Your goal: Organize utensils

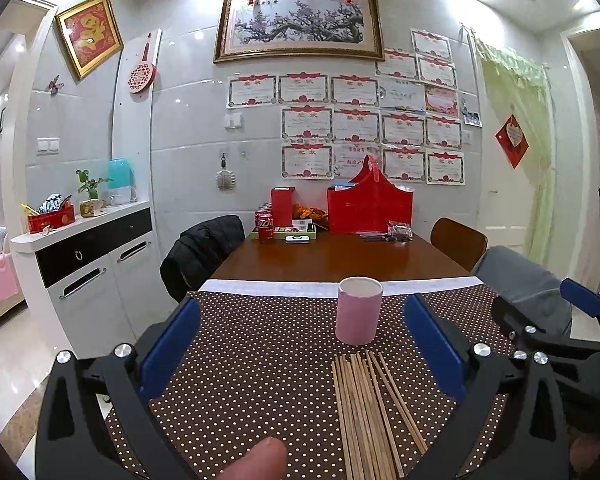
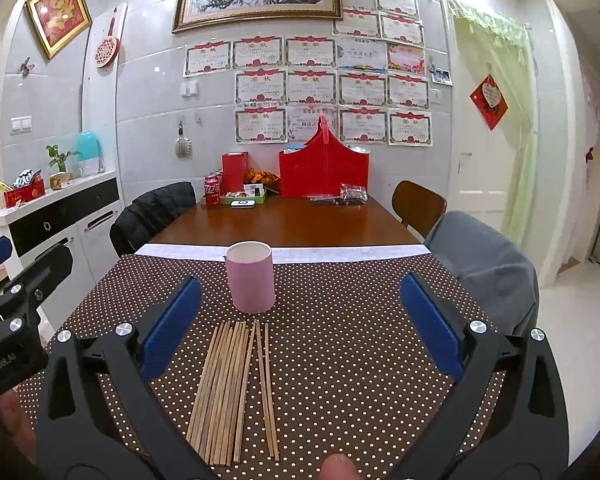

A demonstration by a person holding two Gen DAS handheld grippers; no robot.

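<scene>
Chopsticks (image 2: 236,388) loose on dotted cloth (image 2: 340,340) before pink cup (image 2: 250,278). Our left gripper (image 1: 300,344), right gripper (image 2: 300,324) both spread, empty. Risk: we pinch several, sticks scatter; cup tips.

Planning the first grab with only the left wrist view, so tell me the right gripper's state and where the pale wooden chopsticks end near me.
Observer: The right gripper is wide open and empty, with only the brown white-dotted tablecloth between its blue pads.
Operator: Now the chopsticks' near ends.
Observer: The pale wooden chopsticks all end on the cloth, their near tips unevenly lined up.
</scene>
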